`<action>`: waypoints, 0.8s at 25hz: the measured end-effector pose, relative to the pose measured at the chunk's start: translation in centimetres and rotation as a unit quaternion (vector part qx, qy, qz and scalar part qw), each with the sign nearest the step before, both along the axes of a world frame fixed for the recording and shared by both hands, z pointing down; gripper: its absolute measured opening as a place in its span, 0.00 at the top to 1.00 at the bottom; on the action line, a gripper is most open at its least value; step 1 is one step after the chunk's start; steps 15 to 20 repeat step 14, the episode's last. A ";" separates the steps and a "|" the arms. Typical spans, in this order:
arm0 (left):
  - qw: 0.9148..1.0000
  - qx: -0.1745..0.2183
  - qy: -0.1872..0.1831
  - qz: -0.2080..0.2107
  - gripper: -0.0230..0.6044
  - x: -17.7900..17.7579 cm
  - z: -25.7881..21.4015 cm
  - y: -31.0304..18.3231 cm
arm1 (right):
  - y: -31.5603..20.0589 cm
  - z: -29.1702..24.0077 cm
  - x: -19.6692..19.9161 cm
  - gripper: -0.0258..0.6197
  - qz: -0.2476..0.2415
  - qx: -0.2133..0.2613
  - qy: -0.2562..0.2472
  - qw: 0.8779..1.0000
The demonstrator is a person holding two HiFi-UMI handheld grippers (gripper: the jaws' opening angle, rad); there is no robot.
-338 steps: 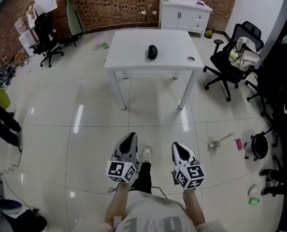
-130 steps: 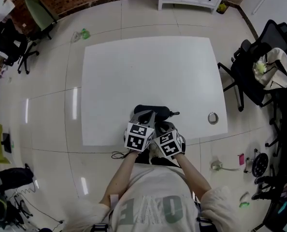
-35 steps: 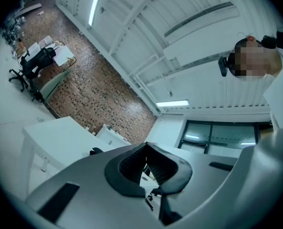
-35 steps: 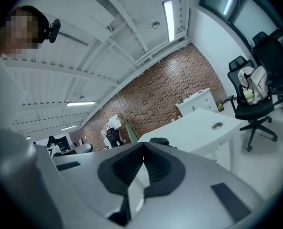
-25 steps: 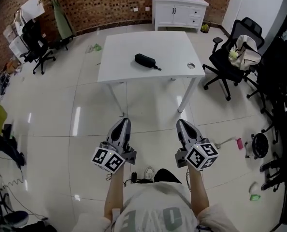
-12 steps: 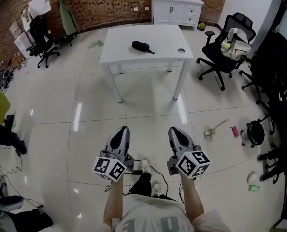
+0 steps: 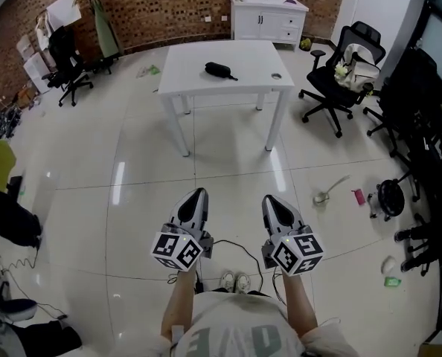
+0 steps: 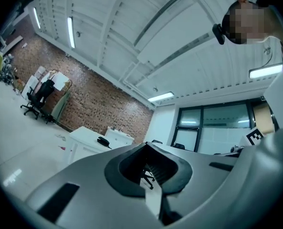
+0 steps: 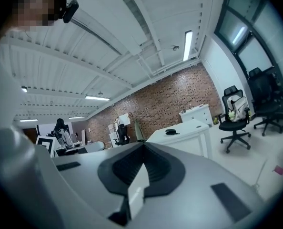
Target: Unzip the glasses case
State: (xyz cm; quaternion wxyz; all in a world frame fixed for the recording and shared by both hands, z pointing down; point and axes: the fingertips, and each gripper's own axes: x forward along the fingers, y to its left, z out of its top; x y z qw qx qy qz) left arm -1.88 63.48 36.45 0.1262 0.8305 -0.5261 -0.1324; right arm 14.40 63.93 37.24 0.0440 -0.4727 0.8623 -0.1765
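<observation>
**Glasses case (image 7: 218, 69) on a far table, well apart from two closed, empty grippers**

On the left gripper (image 7: 198, 195), jaws pressed together tip to tip, with nothing caught between; seen the same way in its own view (image 8: 146, 145), only bare dark pads behind the meeting point. On the right gripper (image 7: 268, 199), likewise closed right down and empty, confirmed in its own view (image 9: 142, 145). Held side by side, near each other but not touching, noses pointing forward, low over glossy floor tiles (image 7: 146, 199). Just below them, a pair of shoes (image 7: 236, 281) and a dark cable (image 7: 239, 245) looping across the tiles.

Further out, a white table (image 7: 243, 54) across open floor, with the dark case lying on top near the middle, a thin tail sticking out to its right. Zip too small to read from here. Also visible, tiny, in the left gripper view (image 8: 102, 140) and the right gripper view (image 9: 170, 131).

To the right of the table, a black office chair (image 7: 340, 76). Behind it, a white cabinet (image 7: 267, 17) against a brick wall (image 7: 169, 6). On the floor at right, a spoon-like utensil (image 7: 331, 190).
</observation>
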 end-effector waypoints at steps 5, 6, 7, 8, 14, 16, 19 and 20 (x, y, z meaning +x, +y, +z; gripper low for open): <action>1.000 0.006 -0.006 0.003 0.96 -0.7 -0.9 0.5 | 0.8 -0.5 -1.4 0.96 -0.003 0.004 -0.004 1.000; 1.000 0.007 -0.005 0.004 0.96 -0.8 -1.0 0.5 | 0.9 -0.7 -1.6 0.96 -0.003 0.006 -0.003 1.000; 1.000 0.009 -0.005 0.005 0.96 -0.8 -1.2 0.5 | 0.9 -0.8 -1.8 0.96 -0.003 0.007 -0.003 1.000; 1.000 0.010 -0.004 0.005 0.96 -0.9 -1.2 0.6 | 0.9 -0.8 -1.8 0.96 -0.003 0.008 -0.004 1.000; 1.000 0.005 -0.001 0.006 0.96 -0.1 -0.8 -0.1 | 0.2 -1.1 -1.2 0.96 -0.002 0.015 -0.003 1.000; 1.000 0.005 -0.001 0.006 0.96 -0.1 -0.8 -0.1 | 0.2 -1.1 -1.2 0.96 -0.002 0.015 -0.003 1.000; 1.000 0.005 -0.001 0.006 0.96 -0.1 -0.8 -0.1 | 0.2 -1.1 -1.2 0.96 -0.002 0.015 -0.003 1.000; 1.000 0.005 -0.001 0.006 0.96 -0.1 -0.8 -0.1 | 0.2 -1.1 -1.2 0.96 -0.002 0.015 -0.003 1.000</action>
